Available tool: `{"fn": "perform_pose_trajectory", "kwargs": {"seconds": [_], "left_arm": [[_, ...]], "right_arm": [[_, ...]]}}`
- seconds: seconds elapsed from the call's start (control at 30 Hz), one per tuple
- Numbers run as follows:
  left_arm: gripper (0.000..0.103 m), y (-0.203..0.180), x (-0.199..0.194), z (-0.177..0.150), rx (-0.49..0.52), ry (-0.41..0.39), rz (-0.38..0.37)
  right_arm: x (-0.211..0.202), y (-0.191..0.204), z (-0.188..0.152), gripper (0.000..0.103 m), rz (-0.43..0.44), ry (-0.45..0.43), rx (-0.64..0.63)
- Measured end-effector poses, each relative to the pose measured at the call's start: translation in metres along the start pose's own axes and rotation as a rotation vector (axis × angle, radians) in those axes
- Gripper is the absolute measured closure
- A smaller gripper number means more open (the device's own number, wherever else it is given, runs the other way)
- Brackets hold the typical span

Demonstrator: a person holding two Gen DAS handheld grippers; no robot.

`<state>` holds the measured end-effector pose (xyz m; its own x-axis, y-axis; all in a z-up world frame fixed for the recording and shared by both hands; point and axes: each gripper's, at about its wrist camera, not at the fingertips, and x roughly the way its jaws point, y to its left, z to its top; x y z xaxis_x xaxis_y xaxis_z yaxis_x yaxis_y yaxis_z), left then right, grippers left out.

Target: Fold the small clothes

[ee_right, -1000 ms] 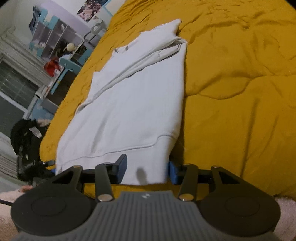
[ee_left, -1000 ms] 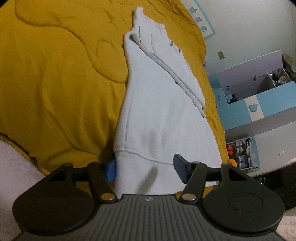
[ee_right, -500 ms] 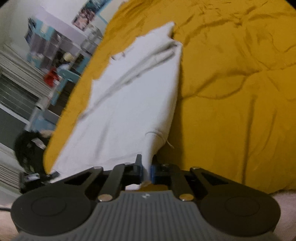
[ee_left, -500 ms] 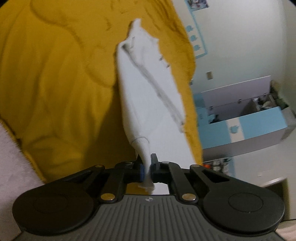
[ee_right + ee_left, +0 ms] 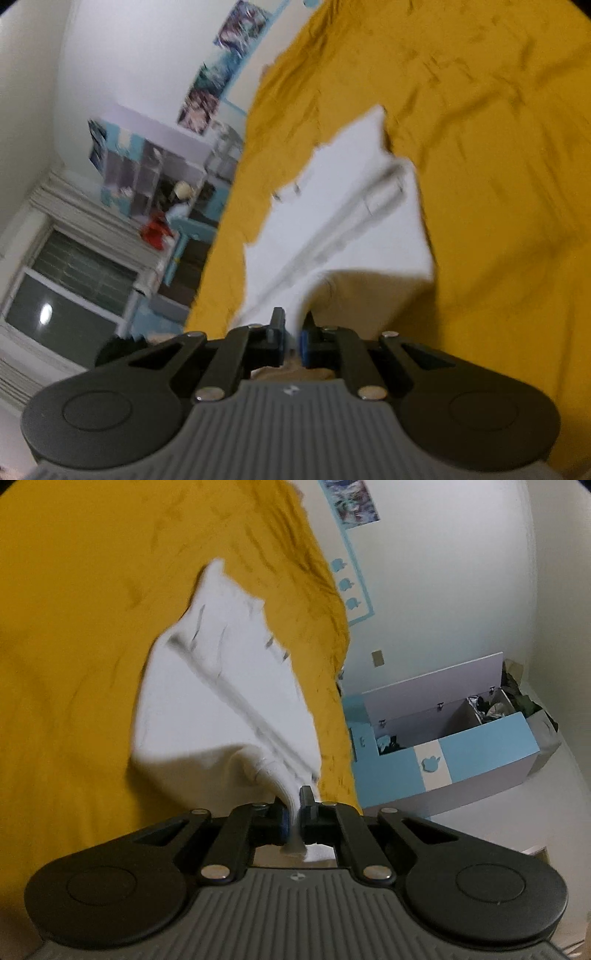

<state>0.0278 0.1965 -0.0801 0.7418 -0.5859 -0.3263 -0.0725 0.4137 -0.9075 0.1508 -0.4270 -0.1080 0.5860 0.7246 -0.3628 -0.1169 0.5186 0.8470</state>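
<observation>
A small white garment [image 5: 218, 701] lies on a mustard-yellow bedspread [image 5: 74, 646]. Its near hem is lifted off the bed and curls over toward the far end. My left gripper [image 5: 293, 805] is shut on one corner of that hem, with white cloth pinched between the pads. In the right wrist view the same white garment [image 5: 343, 229] stretches away from my right gripper [image 5: 293, 330], which is shut on the other hem corner. The picture is blurred by motion. The garment's far end with the folded sleeves still rests flat on the bedspread [image 5: 498, 184].
A blue and white toy chest [image 5: 443, 746] with its lid up stands past the bed's edge in the left wrist view. Shelves with clutter [image 5: 155, 173], a small blue chair [image 5: 184, 236] and a window [image 5: 74, 288] lie beyond the bed in the right wrist view.
Both grippers closed on the garment's near hem corners, then rose and moved toward the far end, lifting the hem so the lower part folds up over the rest.
</observation>
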Motion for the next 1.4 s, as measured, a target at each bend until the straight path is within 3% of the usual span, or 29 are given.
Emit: {"fn": "perform_pose_trajectory", "kwargs": {"seconds": [0.2,0.3,0.53,0.67,0.73,0.8,0.83,0.87,0.93,1.07,1.17,1.27,1.33,1.4], "left_arm": [[0.098,-0.008,0.044,0.066,0.078,-0.085,0.032],[0.098,0.002,0.069,0.101,0.052,-0.125,0.019],[0.098,0.009,0.14,0.179,0.083,-0.134,0.065],[0.098,0.022,0.178,0.211,0.08,-0.138,0.124],[0.094,0.036,0.198,0.226,0.084,-0.097,0.188],[0.091,0.049,0.206,0.236,0.047,-0.102,0.305],[0.091,0.053,0.204,0.238,0.037,-0.117,0.314],[0.088,0.053,0.197,0.239,0.034,-0.149,0.304],[0.084,0.05,0.178,0.235,0.036,-0.195,0.268],[0.08,0.03,0.142,0.205,0.127,-0.158,0.253],[0.07,0.011,0.107,0.148,0.16,-0.138,0.251],[0.054,0.006,0.085,0.097,0.108,-0.118,0.267],[0.054,0.009,0.076,0.068,0.049,-0.095,0.324],[0.054,0.018,0.071,0.04,-0.03,-0.094,0.306]], "right_arm": [[0.048,0.003,0.066,0.1,-0.024,-0.084,-0.017],[0.08,-0.003,0.098,0.101,-0.027,-0.118,-0.002],[0.169,-0.012,0.168,0.101,-0.088,-0.15,-0.014],[0.223,-0.022,0.204,0.1,-0.169,-0.152,-0.016],[0.247,-0.032,0.213,0.099,-0.266,-0.152,-0.023],[0.268,-0.041,0.218,0.072,-0.38,-0.133,-0.023],[0.268,-0.042,0.217,0.057,-0.429,-0.176,-0.028],[0.264,-0.043,0.216,0.053,-0.424,-0.215,-0.04],[0.25,-0.047,0.212,0.05,-0.344,-0.24,-0.021],[0.212,-0.049,0.191,0.049,-0.235,-0.199,0.037],[0.169,-0.044,0.156,0.047,-0.168,-0.174,0.05],[0.131,-0.043,0.113,0.041,-0.126,-0.131,0.088],[0.11,-0.042,0.082,0.04,-0.117,-0.098,0.121],[0.097,-0.045,0.053,0.039,-0.129,-0.073,0.15]]}}
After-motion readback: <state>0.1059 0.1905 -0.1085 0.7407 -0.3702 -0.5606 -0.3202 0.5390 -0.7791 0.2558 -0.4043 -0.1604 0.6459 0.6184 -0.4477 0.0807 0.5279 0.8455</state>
